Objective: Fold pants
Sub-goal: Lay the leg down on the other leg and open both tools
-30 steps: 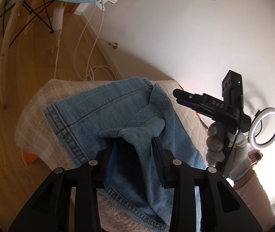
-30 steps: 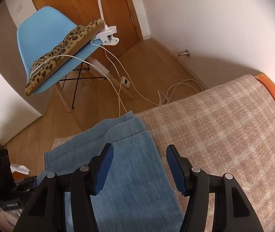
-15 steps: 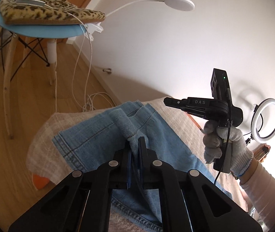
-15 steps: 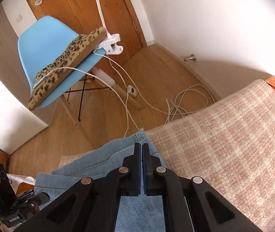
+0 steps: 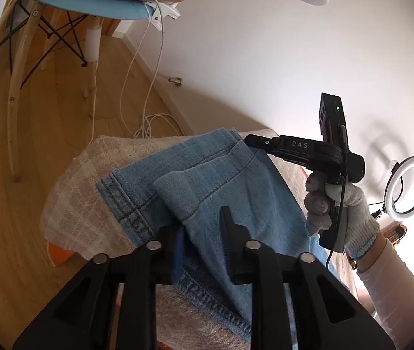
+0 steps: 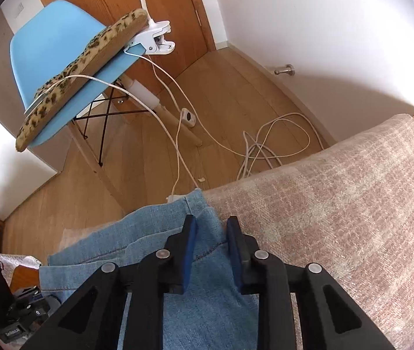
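Our left gripper [image 5: 204, 233] and right gripper [image 6: 211, 242] have just parted, denim loose between the jaws; the jeans [image 5: 212, 180] lie folded on the bed [image 6: 338, 204]. Next we'd smooth or re-pinch.

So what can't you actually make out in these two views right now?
- Left wrist view: the near end of the jeans is hidden behind the left gripper.
- Right wrist view: the jeans' near part is cut off by the bottom edge and covered by the right gripper.
- Left wrist view: the right gripper's fingertips lie behind a denim fold, so contact is unclear.
- Both views: the chair is partly cropped.
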